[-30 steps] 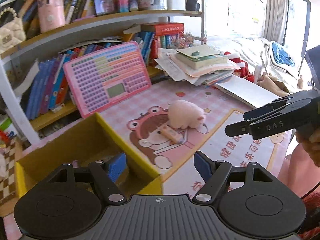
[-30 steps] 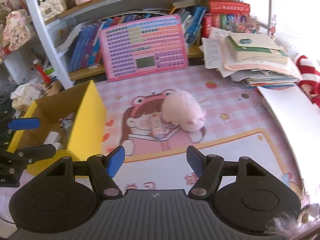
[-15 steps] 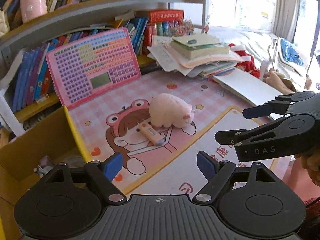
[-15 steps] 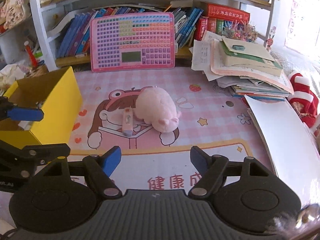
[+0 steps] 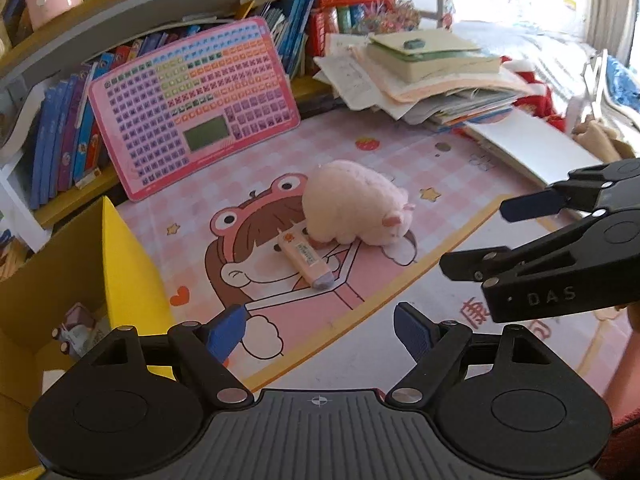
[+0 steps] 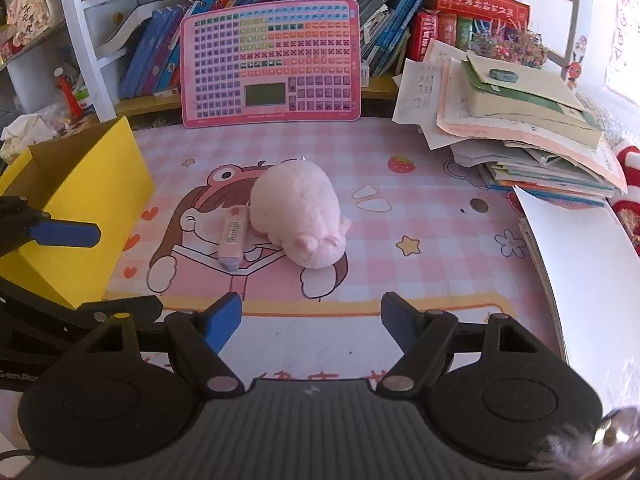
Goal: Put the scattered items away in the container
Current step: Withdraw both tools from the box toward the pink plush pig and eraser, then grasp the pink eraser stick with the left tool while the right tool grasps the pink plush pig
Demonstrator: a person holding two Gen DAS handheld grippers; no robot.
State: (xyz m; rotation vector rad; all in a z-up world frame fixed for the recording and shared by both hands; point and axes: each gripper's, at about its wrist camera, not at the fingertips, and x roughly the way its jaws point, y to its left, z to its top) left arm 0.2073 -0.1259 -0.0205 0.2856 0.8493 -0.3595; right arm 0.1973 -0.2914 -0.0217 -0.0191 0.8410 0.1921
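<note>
A pink plush pig lies on the cartoon desk mat. A pale pink highlighter rests against its side. An open yellow box stands on the left with small items inside. My left gripper is open and empty over the mat, just short of the highlighter and beside the box. My right gripper is open and empty too, a little short of the pig on its right side.
A pink toy keyboard leans on the bookshelf behind the mat. A tall pile of books and papers fills the back right. A white sheet stack lies along the right edge.
My left gripper has swung from above the box to over the mat. Both grippers have come lower and nearer the pig and highlighter. The right jaws stand wider apart.
</note>
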